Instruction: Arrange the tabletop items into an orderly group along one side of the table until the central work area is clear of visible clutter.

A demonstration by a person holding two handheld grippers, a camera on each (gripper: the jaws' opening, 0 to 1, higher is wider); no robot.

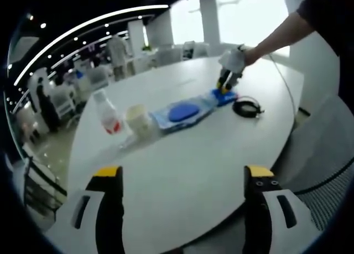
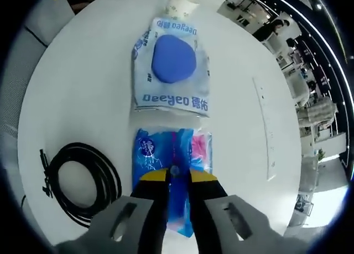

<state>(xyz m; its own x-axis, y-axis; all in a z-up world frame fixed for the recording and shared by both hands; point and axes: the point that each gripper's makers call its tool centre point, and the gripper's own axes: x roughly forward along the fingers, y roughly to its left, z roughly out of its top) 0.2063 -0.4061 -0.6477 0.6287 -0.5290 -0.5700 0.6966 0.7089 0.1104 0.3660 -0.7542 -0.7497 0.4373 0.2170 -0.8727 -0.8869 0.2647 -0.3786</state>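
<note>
The round white bench [image 1: 182,171] has a smooth, glossy top, with wide bare surface between the left gripper [image 1: 185,179] at 6 o'clock in the left gripper view and the row of items across the middle. That gripper hangs released over the near rim, its yellow-tipped jaws far apart with nothing between them. In the row, from 9 o'clock toward 2 o'clock, stand a clear plastic bottle [image 1: 108,114] with a red label, a pale paper cup [image 1: 138,120], then a flat soft wipes pack [image 1: 182,113] with a blue oval lid, and a small blue tissue pack [image 1: 224,97]. In the right gripper view the right gripper [image 2: 178,179] is clenched on the crinkly tissue pack [image 2: 172,154], which lies just short of the wipes pack [image 2: 171,66] at 12 o'clock. A coiled black cable [image 2: 83,182] lies at 8 o'clock, near the bench [image 2: 83,88] edge, with bare room on the 3 o'clock side.
</note>
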